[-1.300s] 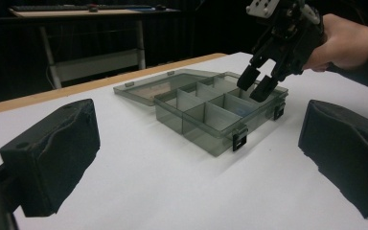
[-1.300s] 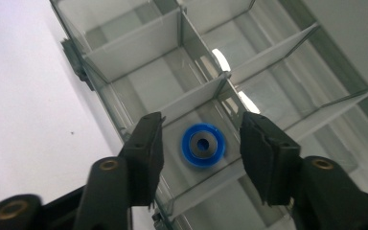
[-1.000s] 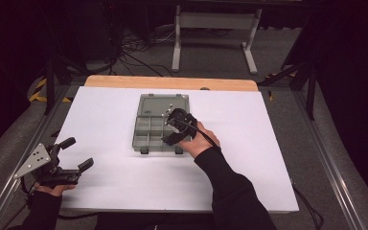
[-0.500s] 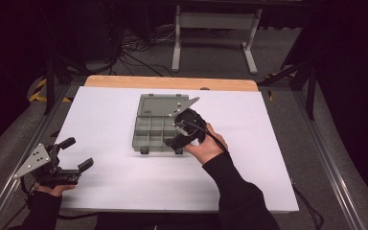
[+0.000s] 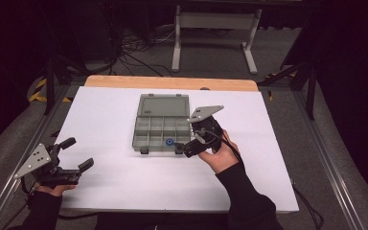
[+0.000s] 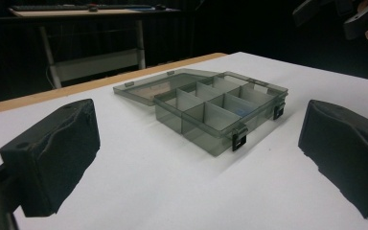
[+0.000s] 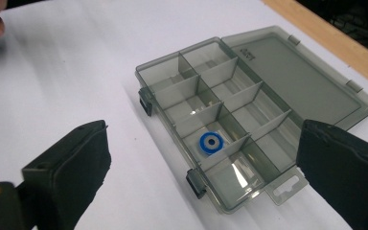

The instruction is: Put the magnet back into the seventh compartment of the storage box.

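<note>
A white sheet (image 5: 124,120) covers nearly the whole desk, leaving a strip of bare wood (image 5: 172,82) along the far edge. Beyond that edge, on the grey floor, stands a white metal stand (image 5: 215,28), with a tangle of dark cables (image 5: 134,45) to its left.

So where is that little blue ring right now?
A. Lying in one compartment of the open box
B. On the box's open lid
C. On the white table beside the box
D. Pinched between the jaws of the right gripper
A: the blue ring lies flat inside a compartment of the open box, in the row by the latches, while the right gripper hangs above it with jaws wide apart and empty.
</note>
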Tool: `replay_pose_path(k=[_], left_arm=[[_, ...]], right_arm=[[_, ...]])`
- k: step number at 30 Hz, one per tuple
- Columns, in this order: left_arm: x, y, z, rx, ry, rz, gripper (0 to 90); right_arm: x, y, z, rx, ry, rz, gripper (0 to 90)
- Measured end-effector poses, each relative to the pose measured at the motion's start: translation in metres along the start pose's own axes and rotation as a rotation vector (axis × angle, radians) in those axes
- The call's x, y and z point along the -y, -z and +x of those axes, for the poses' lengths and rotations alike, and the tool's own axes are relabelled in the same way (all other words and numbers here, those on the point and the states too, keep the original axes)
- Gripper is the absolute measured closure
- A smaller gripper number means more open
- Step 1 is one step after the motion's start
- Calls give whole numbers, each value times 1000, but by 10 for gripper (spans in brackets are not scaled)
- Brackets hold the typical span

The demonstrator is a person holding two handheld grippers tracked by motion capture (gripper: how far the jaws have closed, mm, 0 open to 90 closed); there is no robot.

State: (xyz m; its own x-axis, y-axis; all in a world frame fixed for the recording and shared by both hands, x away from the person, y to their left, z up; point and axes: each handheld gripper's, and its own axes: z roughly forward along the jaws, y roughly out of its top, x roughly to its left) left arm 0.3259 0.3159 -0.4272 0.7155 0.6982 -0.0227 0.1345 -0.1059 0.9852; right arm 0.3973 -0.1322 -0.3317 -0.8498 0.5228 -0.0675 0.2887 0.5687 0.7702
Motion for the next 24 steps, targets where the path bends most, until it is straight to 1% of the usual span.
replay_pose_path(k=[2, 4, 5, 7, 11, 14, 20, 24], left_arm=[[0, 0, 0, 0, 0, 0, 11], [0, 0, 0, -1, -5, 0, 11], [0, 0, 0, -1, -5, 0, 11], [0, 0, 0, 0, 0, 0, 11], [0, 0, 0, -1, -3, 2, 11], [0, -1, -1, -3, -1, -3, 11], [1, -1, -1, -1, 0, -3, 11], [1, -1, -1, -1, -1, -4, 11]], right_arm=[[4, 6, 1, 8, -1, -20, 37], [9, 12, 1, 14, -12, -37, 25], [13, 15, 1, 12, -15, -53, 15], [19, 21, 1, 26, -19, -77, 9], [32, 32, -1, 30, -39, -155, 8], [40, 38, -2, 38, -52, -179, 8], [61, 49, -4, 54, -54, -242, 3], [75, 55, -5, 52, -58, -288, 3]])
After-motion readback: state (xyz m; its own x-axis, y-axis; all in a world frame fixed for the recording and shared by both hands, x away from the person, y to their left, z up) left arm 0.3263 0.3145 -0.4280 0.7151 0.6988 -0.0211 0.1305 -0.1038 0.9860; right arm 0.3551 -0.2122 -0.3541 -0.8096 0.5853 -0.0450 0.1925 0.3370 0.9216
